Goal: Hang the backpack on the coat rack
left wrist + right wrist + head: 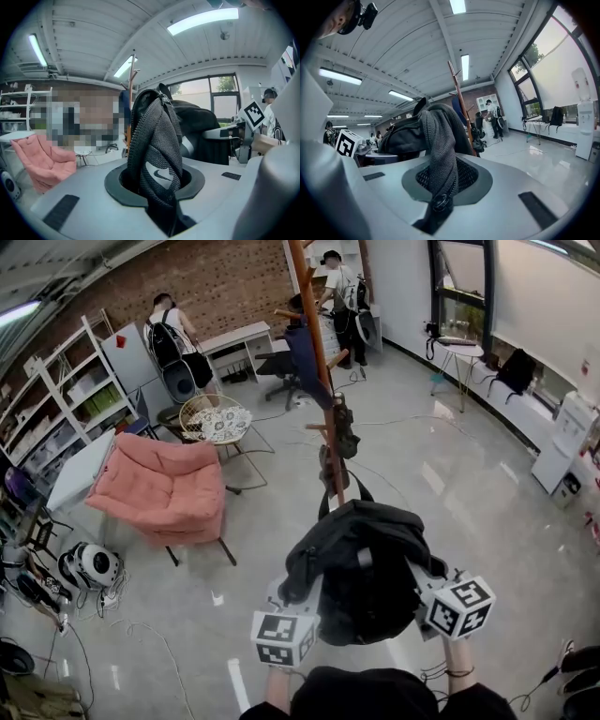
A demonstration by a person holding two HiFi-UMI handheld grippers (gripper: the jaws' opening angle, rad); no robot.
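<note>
Glossy floor [450, 493], coat rack [319, 362] ahead: black backpack [361, 568] held aloft just short of it, left gripper [157, 187] and right gripper [440, 190] fingers each pinching its mesh; soft, saggy, probably light, best hooked by the top loop.

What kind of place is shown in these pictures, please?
Probably a loft-style office or studio workspace, judging by the brick wall, the stocked white shelving, a white desk and a pink armchair on the polished floor.

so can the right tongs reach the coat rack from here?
Probably yes: the coat rack stands straight ahead, nothing in between. Right tongs and left tongs are both shut on the backpack, so they go together.
</note>
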